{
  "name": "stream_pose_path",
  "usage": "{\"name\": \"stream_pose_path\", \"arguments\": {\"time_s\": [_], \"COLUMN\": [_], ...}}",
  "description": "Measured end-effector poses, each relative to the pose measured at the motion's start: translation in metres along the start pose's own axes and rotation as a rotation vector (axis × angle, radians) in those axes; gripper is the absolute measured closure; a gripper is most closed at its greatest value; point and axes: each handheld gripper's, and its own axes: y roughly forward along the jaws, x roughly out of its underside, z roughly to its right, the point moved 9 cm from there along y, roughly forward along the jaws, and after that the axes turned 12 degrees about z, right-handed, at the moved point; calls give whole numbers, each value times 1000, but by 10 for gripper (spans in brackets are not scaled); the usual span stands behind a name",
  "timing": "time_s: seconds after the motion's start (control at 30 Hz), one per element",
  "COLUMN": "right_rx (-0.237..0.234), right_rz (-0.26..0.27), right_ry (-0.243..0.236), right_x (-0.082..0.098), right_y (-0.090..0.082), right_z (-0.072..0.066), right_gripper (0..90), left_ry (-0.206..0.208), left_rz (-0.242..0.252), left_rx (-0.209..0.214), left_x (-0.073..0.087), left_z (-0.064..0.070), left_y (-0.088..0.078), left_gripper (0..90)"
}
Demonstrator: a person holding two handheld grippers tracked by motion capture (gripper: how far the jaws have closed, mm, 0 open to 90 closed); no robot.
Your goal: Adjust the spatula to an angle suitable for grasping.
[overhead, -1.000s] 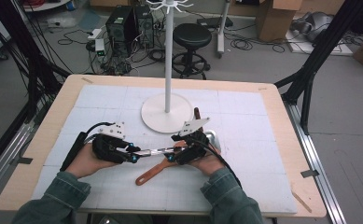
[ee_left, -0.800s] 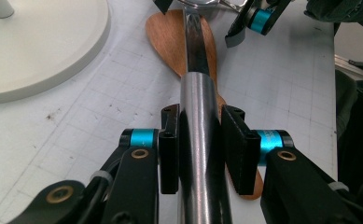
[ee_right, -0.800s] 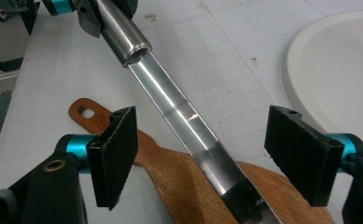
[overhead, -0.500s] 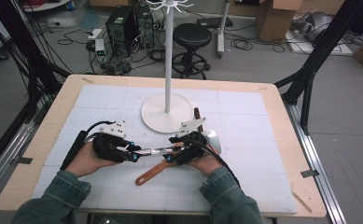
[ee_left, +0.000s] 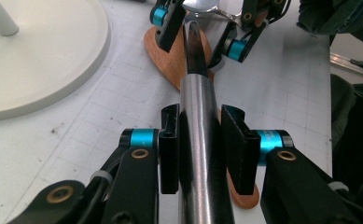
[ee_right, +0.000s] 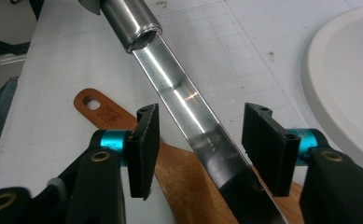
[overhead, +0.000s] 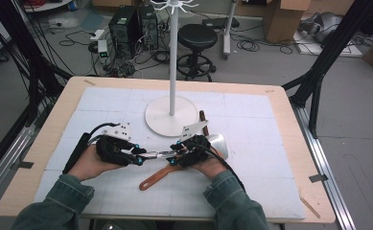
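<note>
L tongs [ee_left: 200,140] clamped on round steel handle [ee_left: 198,154] of a metal utensil, both pads pressing its sides. R tongs [ee_right: 200,149] apart, jaws just been closing; utensil's flat shank [ee_right: 188,112] runs between them, pads not touching it. Utensil held level just above desk [overhead: 270,124], spanning the two tongs, in front of white stand base [overhead: 171,116]. Wooden spatula [overhead: 157,176] lies on desk directly under utensil. Utensil's far end behind R hand; type cannot be told.

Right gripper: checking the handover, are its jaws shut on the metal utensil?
Open. The right gripper jaws have just been closing, yet gaps show beside the metal utensil between them.
</note>
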Motion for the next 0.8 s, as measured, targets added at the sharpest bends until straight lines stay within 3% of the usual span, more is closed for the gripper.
{"name": "stream_pose_path", "arguments": {"time_s": [0.17, 0.33, 0.7, 0.8], "right_rx": [-21, -37, -78, -86], "right_rz": [-3, -5, -14, -15], "right_ry": [-12, -21, -35, -33], "right_x": [-2, -5, -12, -12], "right_y": [4, 5, 6, 7], "right_z": [-1, -1, -1, -2], "right_gripper": [546, 566, 609, 613], "left_ry": [0, -1, -44, -37], "left_rz": [1, 4, 52, 54], "left_rx": [1, -1, -7, -4], "left_x": [-1, -1, -6, -7], "left_z": [1, 0, -3, -3], "left_y": [-1, -3, -10, -11], "left_gripper": [695, 695, 685, 685]}}
